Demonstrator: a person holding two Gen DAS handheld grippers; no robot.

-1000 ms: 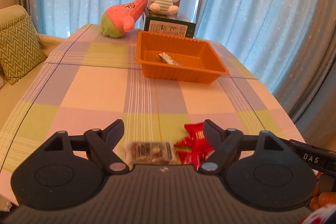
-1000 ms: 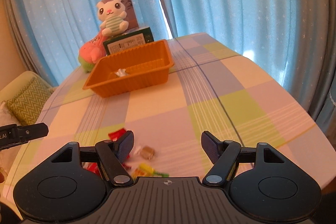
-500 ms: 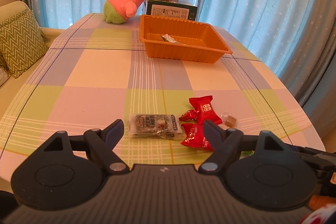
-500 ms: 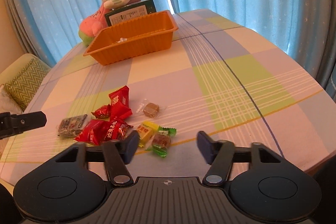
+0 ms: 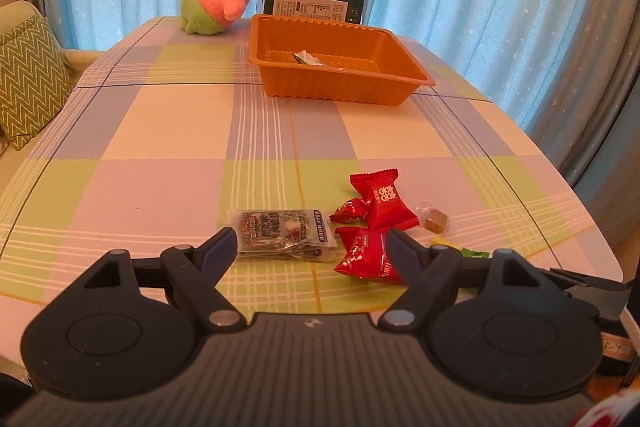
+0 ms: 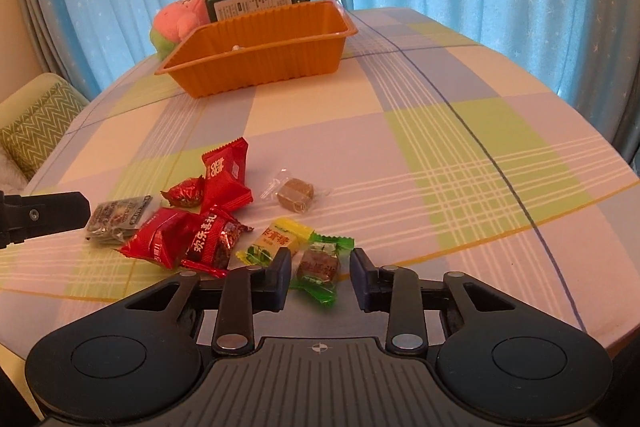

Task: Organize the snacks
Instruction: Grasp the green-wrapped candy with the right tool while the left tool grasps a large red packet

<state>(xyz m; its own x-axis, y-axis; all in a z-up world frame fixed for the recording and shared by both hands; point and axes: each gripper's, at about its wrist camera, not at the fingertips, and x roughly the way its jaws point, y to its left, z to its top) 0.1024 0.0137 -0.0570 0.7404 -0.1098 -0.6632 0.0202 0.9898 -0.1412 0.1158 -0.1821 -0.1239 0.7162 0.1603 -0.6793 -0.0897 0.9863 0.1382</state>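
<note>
Right wrist view, green-wrapped candy (image 6: pixel 318 269) between closing right gripper (image 6: pixel 320 273) fingers, pads not yet touching.

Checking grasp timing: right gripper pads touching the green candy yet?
Apart. The right wrist view shows tablecloth on both sides of the green candy, between it and the right gripper pads; the jaws have just been closing.

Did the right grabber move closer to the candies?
Yes. The right gripper has come down toward the table; its jaws have just been closing, and the green candy now lies between them, not yet pinched.
</note>
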